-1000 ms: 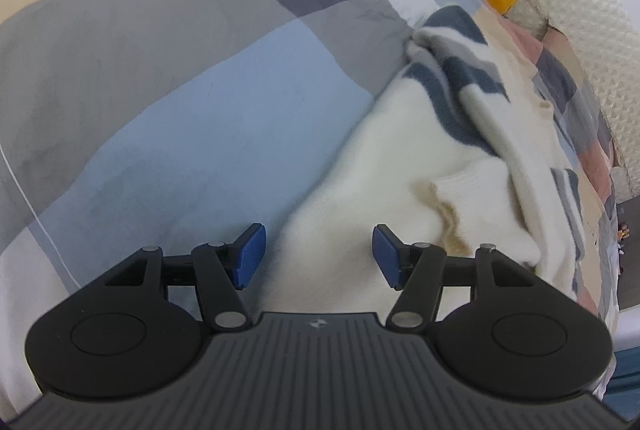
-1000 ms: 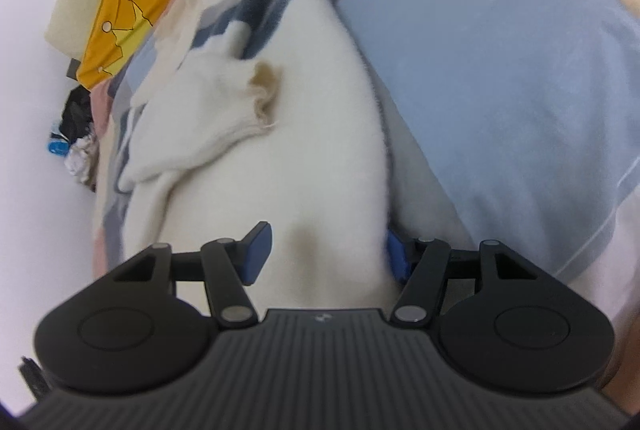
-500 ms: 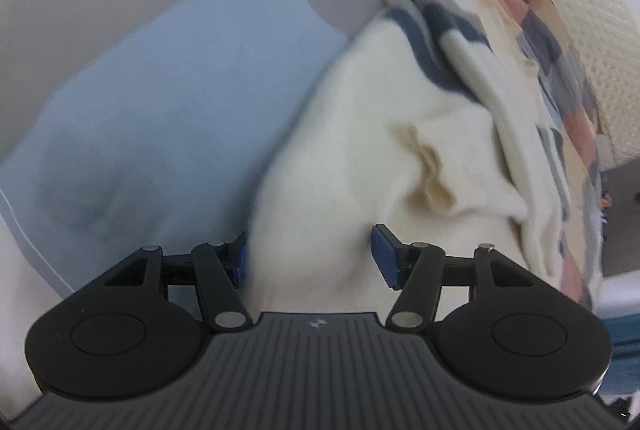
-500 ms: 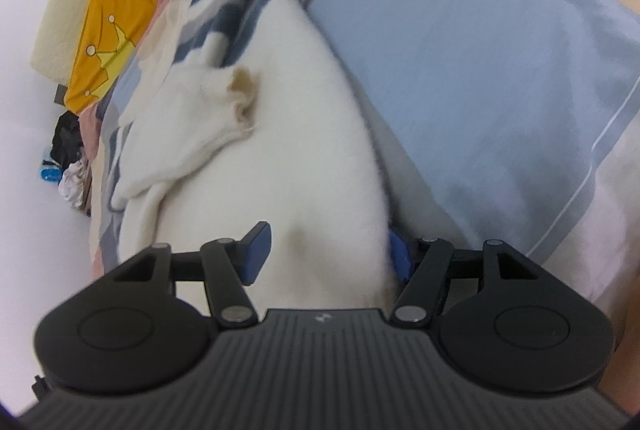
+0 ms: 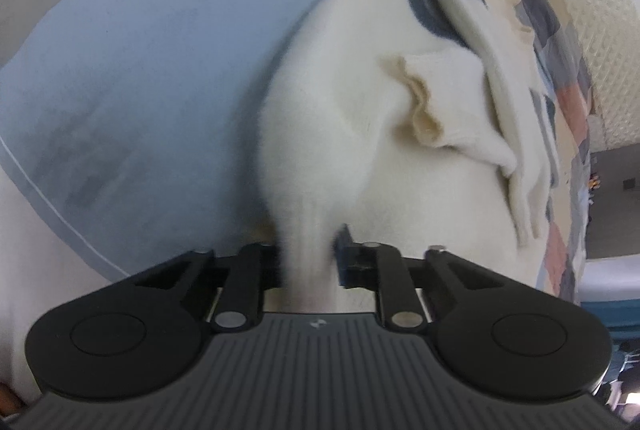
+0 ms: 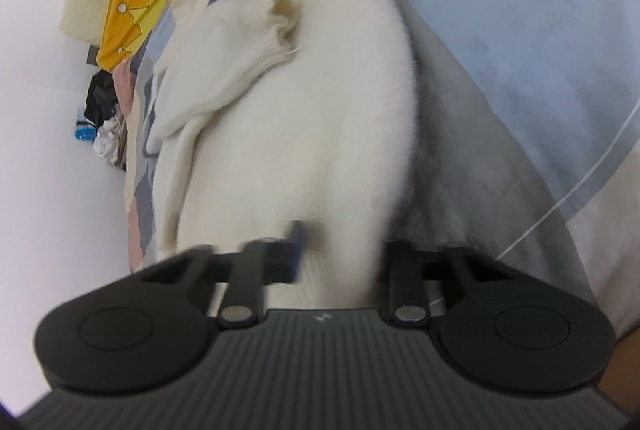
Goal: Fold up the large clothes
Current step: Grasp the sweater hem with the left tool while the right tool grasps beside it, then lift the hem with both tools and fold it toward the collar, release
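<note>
Sweater [image 5: 360, 133] hem pinched between closed left gripper [image 5: 310, 262] jaws and clamped inside right gripper [image 6: 340, 254] jaws, cream body stretching ahead of both across patchwork bedspread [image 5: 132, 69].

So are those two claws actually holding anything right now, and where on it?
Yes. Both the left gripper and the right gripper pinch the near edge of the white sweater, each at its own corner.
</note>
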`<state>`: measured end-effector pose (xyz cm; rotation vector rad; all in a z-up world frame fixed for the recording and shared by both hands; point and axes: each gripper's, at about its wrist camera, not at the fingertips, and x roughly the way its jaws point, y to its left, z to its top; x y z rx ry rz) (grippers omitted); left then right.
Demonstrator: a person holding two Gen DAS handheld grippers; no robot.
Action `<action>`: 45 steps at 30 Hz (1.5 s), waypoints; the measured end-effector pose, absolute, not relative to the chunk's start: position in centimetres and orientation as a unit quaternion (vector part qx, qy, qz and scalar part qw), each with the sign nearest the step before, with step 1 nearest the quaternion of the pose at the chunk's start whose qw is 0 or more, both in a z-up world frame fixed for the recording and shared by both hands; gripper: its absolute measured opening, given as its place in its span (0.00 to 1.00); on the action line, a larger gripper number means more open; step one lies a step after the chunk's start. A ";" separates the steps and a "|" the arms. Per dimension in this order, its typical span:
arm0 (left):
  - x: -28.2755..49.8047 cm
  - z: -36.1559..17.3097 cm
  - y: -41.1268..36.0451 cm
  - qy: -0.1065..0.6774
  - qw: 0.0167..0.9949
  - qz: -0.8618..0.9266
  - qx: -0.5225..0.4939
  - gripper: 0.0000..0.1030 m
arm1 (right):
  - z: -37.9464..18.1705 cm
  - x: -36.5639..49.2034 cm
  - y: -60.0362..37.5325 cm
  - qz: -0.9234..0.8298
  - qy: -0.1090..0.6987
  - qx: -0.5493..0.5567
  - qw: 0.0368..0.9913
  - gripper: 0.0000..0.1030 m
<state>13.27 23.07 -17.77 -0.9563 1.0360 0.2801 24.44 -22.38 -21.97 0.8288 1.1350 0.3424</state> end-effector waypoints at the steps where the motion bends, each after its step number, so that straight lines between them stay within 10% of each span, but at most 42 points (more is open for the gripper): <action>1: 13.1 -17.6 23.2 0.465 0.755 0.127 -0.444 0.13 | -21.8 24.4 -22.6 0.161 0.514 0.385 0.749 0.13; 45: -5.1 2.4 20.7 0.187 0.834 -0.025 -0.518 0.06 | -4.2 13.2 -32.4 0.307 0.305 0.417 0.799 0.10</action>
